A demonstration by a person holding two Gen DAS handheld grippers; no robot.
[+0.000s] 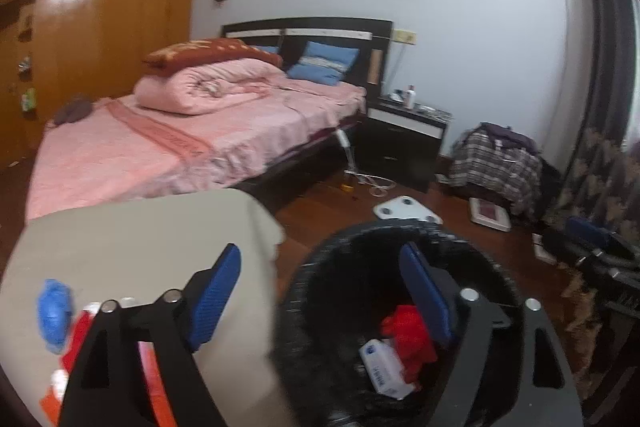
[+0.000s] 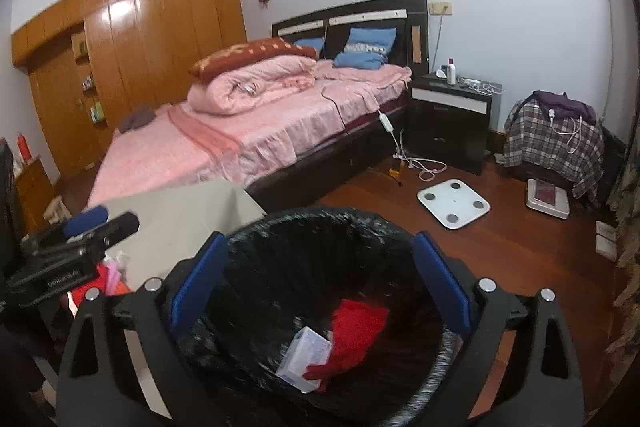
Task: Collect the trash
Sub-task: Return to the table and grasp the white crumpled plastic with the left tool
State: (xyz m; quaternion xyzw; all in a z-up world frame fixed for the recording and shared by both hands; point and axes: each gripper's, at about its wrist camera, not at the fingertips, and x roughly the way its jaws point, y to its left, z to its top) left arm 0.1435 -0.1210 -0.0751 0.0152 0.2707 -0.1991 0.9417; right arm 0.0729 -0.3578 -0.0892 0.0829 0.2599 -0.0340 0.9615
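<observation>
Right gripper hangs over the round waste bin lined with a black plastic bag, blue pads spread wide, nothing between them. Bin mouth fills my right view from 9 to 3 o'clock. Down in it: a crumpled red wrapper and a small white cardboard box with blue print, touching, box at about 7 o'clock from the wrapper. Both lie loose at the bottom.

Left gripper also released and empty. Its left pad sits over the beige cloth-covered table, its right pad over the bin rim.

Remaining litter lies at 8 o'clock in my left view, on the table: a crumpled blue plastic scrap with red and orange wrappers just below, partly hidden behind my own left finger frame. Their long axes I cannot tell; blurred.

Judgement: left hand is nearer that pile. The next reach goes left and back from the bin, toward the near table edge. The right hand would have to cross over the left.
</observation>
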